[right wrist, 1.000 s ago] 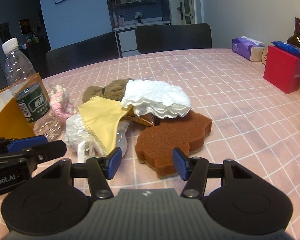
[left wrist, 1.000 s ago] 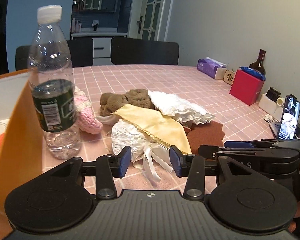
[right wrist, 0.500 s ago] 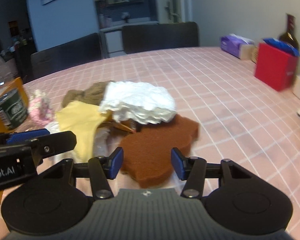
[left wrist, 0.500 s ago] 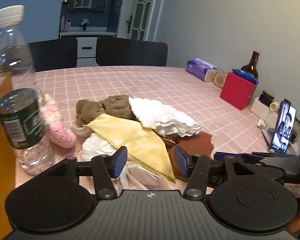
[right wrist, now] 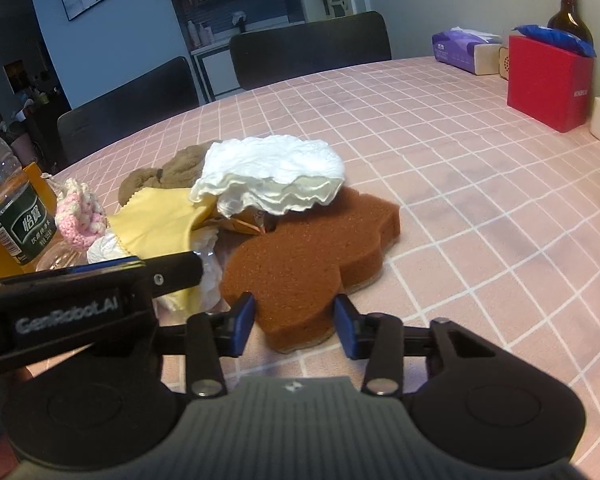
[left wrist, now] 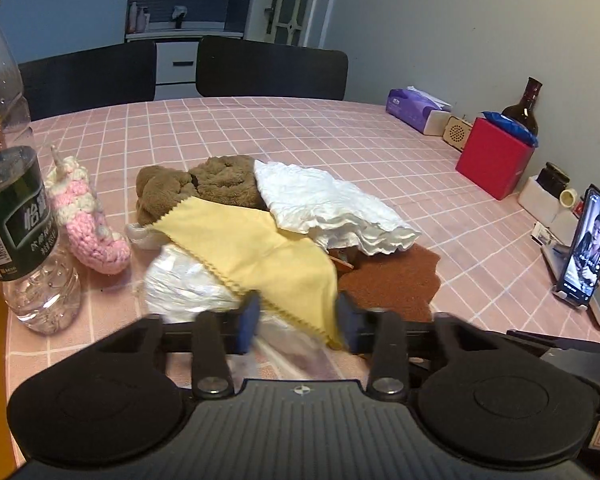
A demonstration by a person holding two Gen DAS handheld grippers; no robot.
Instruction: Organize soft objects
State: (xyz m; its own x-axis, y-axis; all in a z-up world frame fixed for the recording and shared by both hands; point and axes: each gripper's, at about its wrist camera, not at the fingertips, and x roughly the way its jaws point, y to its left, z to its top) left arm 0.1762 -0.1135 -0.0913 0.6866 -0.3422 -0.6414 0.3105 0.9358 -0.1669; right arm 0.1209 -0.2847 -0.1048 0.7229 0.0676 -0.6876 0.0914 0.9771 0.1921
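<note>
Jaws of our left gripper (left wrist: 296, 322) have just been closing around the yellow cloth (left wrist: 256, 248) and our right gripper (right wrist: 294, 326) around the brown sponge (right wrist: 312, 256), neither pinching yet, to lift both off the heap.

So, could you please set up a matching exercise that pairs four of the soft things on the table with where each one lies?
Things:
1. yellow cloth
2. white ruffled cloth
3. brown sponge
4. pink knitted piece

Places:
A. beside the water bottle
B. draped over the white plastic bag
C. on top of the pile, over the sponge's far end
D. flat on the tablecloth, near end between the right gripper fingers

Pairs: 1-B, 2-C, 3-D, 4-A
</note>
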